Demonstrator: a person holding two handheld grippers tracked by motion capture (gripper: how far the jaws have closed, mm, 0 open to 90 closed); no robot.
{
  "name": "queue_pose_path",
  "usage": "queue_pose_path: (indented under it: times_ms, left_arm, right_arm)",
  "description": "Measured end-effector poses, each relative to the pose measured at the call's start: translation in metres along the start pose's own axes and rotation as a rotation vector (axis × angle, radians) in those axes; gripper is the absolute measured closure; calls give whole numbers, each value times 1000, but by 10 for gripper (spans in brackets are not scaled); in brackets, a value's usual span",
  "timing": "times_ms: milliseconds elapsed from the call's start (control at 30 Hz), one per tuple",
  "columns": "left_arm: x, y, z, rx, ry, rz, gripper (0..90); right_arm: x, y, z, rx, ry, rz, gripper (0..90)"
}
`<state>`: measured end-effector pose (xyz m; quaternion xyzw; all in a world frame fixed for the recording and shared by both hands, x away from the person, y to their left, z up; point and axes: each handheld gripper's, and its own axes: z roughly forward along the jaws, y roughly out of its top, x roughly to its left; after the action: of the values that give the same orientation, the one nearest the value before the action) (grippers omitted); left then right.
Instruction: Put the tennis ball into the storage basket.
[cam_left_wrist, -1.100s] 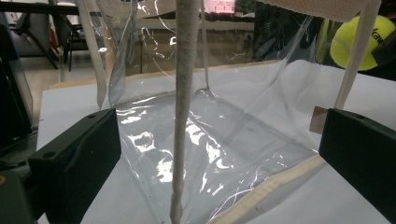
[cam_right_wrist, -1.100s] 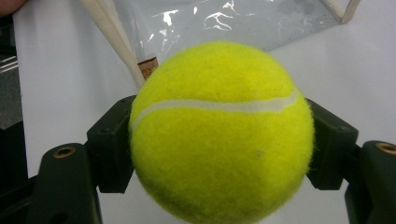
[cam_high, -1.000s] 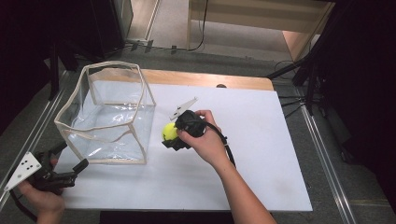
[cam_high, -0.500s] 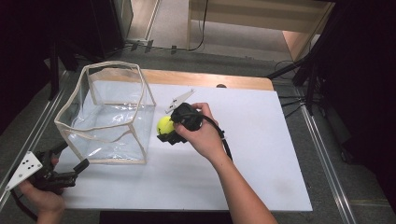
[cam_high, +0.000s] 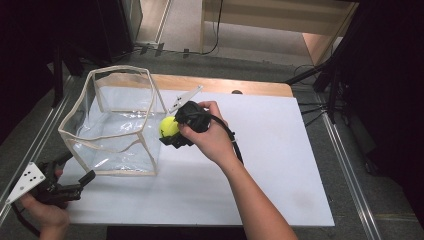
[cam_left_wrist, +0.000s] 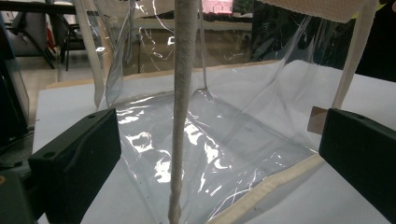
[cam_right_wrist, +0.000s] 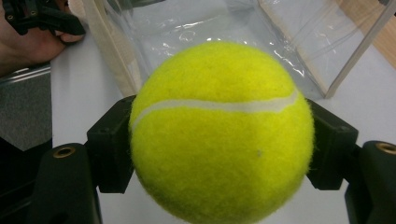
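Observation:
A yellow tennis ball (cam_high: 169, 126) (cam_right_wrist: 219, 130) is held between the jaws of my right gripper (cam_high: 172, 131) (cam_right_wrist: 219, 140), lifted just above the right rim of a clear plastic bag (cam_high: 112, 125) with cream edging that stands open on the white table (cam_high: 280, 165). My left gripper (cam_high: 75, 172) (cam_left_wrist: 219, 154) rests at the table's front left corner, open, its jaws standing wide on either side of the bag's near corner seam (cam_left_wrist: 182, 116) without touching it. The bag (cam_left_wrist: 224, 140) holds nothing that I can see.
The white table surface ends at a wooden strip (cam_high: 225, 85) at the back. Metal rails (cam_high: 345, 165) run along both sides. The other hand with the left gripper (cam_right_wrist: 37, 18) shows at the top left of the right gripper view.
My right gripper has carried the tennis ball up and left, from beside the bag to just above its right rim. The left gripper has stayed put.

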<state>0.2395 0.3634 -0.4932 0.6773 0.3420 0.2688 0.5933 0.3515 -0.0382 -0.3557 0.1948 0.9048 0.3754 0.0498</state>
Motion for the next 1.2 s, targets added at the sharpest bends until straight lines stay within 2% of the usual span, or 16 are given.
queue_pose_path:
  times_ms: [200, 900, 1200]
  left_arm:
    - [0, 0, 0, -1, -1, 0, 0]
    - [0, 0, 0, 0, -2, -1, 0]
    - [0, 0, 0, 0, -5, -1, 0]
  right_arm:
    - [1, 8, -2, -15, 1, 6, 235]
    - [4, 40, -21, -57, -3, -26, 235]
    - [6, 53, -21, -67, -5, -49, 235]
